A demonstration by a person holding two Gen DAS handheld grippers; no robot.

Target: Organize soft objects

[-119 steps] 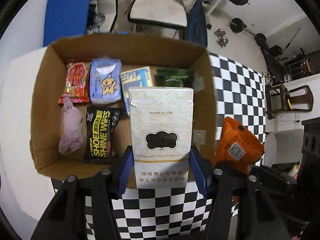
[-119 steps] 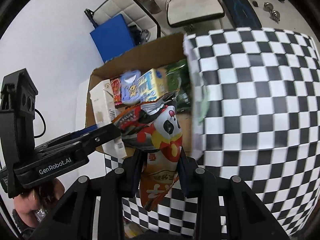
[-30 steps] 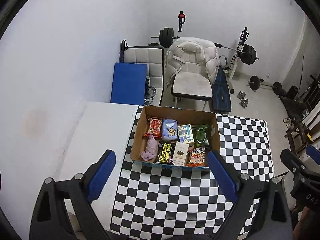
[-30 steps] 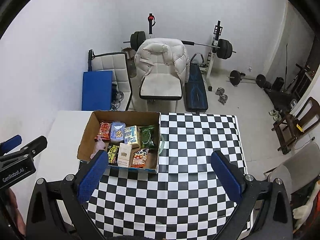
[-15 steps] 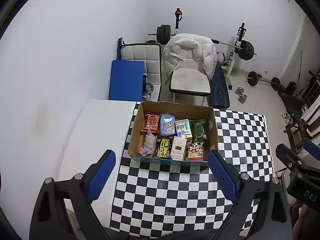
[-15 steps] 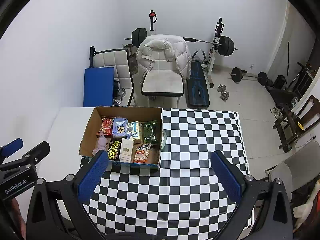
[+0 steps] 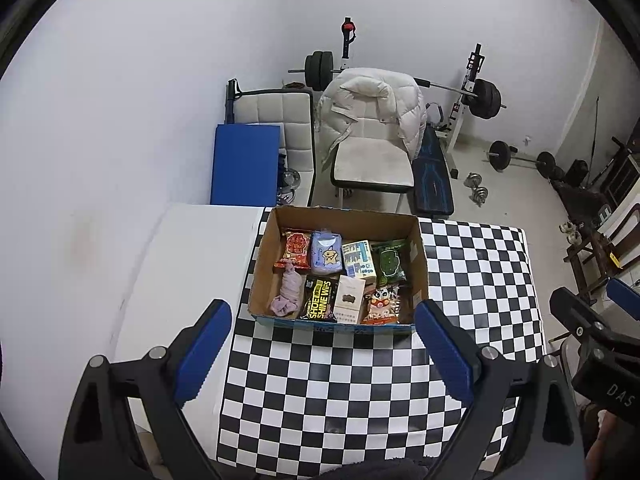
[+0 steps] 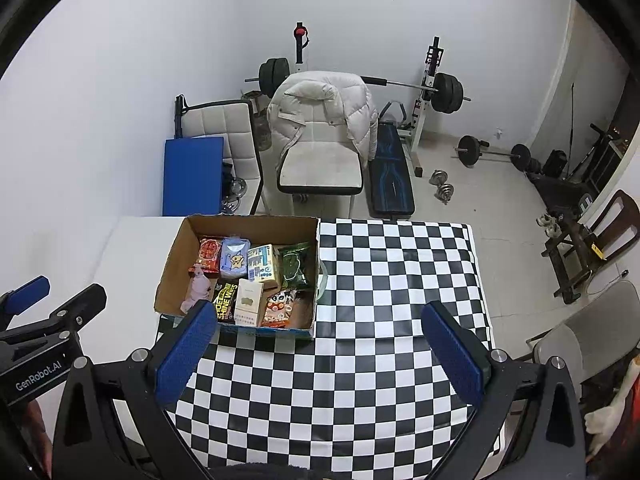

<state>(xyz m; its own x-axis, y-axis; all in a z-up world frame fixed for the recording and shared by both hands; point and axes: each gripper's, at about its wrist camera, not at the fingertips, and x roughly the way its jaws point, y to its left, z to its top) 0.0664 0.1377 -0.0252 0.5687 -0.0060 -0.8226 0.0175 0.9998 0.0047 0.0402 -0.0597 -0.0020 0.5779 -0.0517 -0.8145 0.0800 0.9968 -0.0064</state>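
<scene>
Brown open-topped cardboard box point(image 7: 418, 258) of soft snack packets sits on the black-and-white checkered tablecloth point(image 7: 360, 380); left gripper point(image 7: 324, 354) and right gripper point(image 8: 320, 354) hover well back, both spread wide, empty.

Beyond your table you see a white padded jacket point(image 7: 372, 108) draped over a chair point(image 7: 372, 164), a blue mat point(image 7: 245, 164) leaning beside it, and a dark weight bench point(image 7: 432, 178) under a loaded barbell point(image 7: 486, 98). Small dumbbells point(image 7: 478, 192) lie on the pale floor point(image 7: 504, 200).
</scene>
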